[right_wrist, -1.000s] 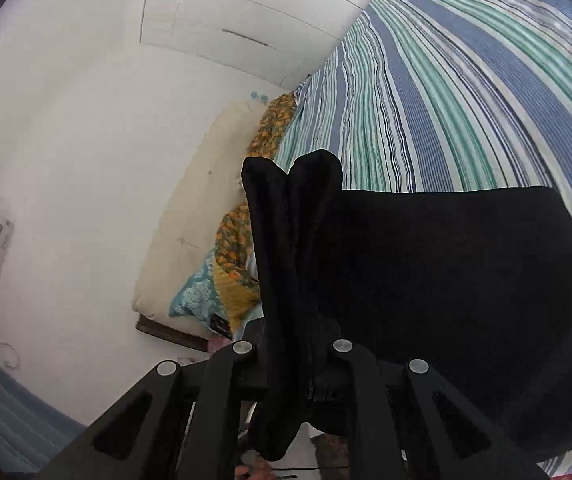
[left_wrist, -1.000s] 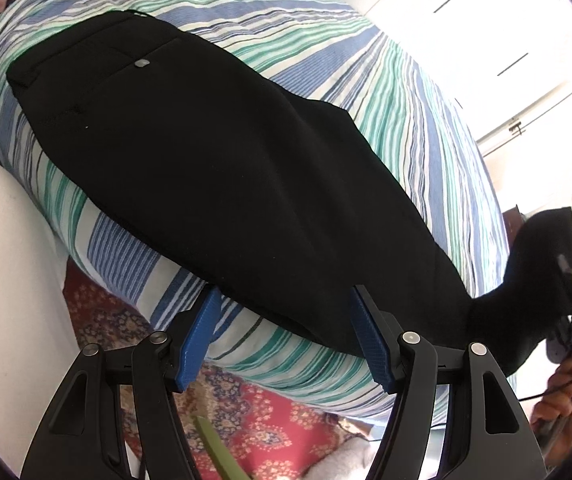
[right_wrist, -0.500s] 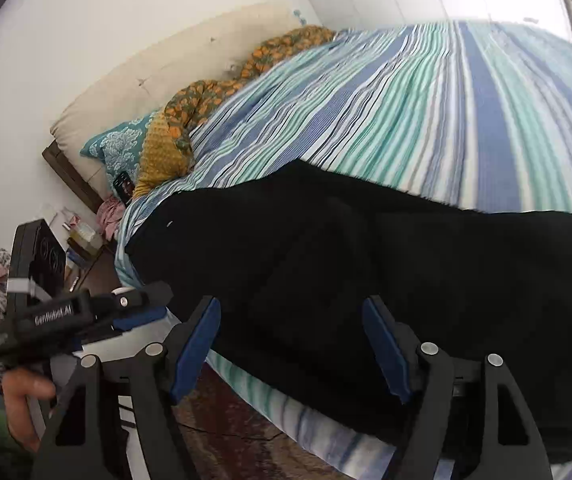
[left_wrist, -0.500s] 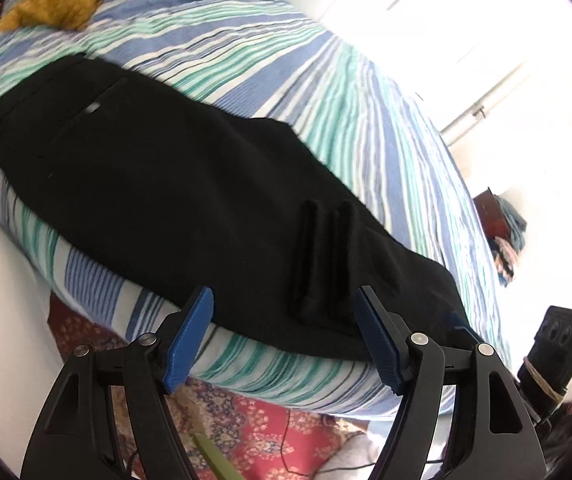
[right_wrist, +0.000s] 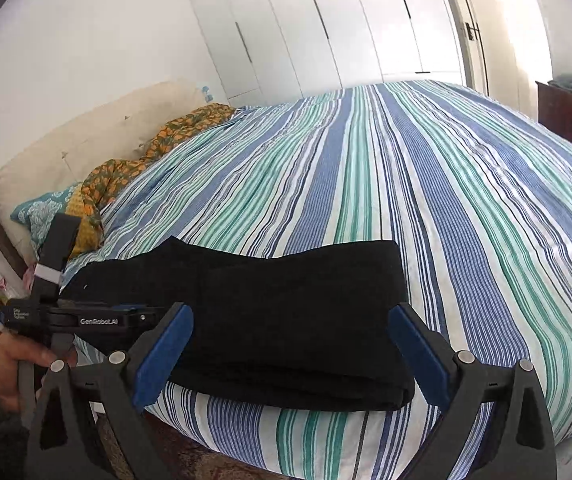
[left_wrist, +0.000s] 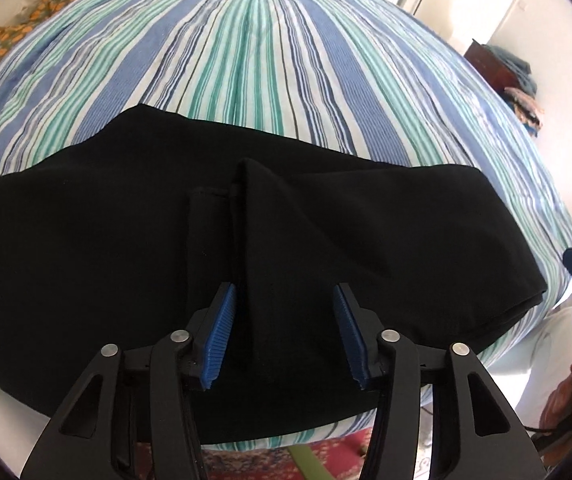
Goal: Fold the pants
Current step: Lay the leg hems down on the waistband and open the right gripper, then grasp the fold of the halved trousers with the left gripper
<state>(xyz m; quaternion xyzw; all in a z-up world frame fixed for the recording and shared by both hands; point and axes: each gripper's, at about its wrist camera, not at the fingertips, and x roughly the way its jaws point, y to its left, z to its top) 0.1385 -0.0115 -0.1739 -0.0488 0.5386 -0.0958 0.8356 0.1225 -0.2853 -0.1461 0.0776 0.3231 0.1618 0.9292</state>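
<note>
The black pants (left_wrist: 86,260) lie folded along the near edge of the striped bed (left_wrist: 266,60). The leg ends (left_wrist: 254,208) are doubled back onto the middle and stand up in a ridge. My left gripper (left_wrist: 282,336) is open, its blue pads on either side of that ridge, not pressing it. In the right wrist view the pants (right_wrist: 286,312) lie flat as a folded stack. My right gripper (right_wrist: 290,356) is open and empty just before the folded end. The left gripper (right_wrist: 86,320) shows at the left there, held by a hand.
The bed's edge drops to a red patterned rug (left_wrist: 326,452). Orange and teal pillows (right_wrist: 118,176) lie at the headboard on the left. White wardrobe doors (right_wrist: 326,32) stand behind the bed. A dark cabinet (right_wrist: 566,112) with cloth stands at the right.
My right gripper let go of the leg ends after carrying them over onto the pants, and drew back. My left gripper moved up to the ridge of the leg ends.
</note>
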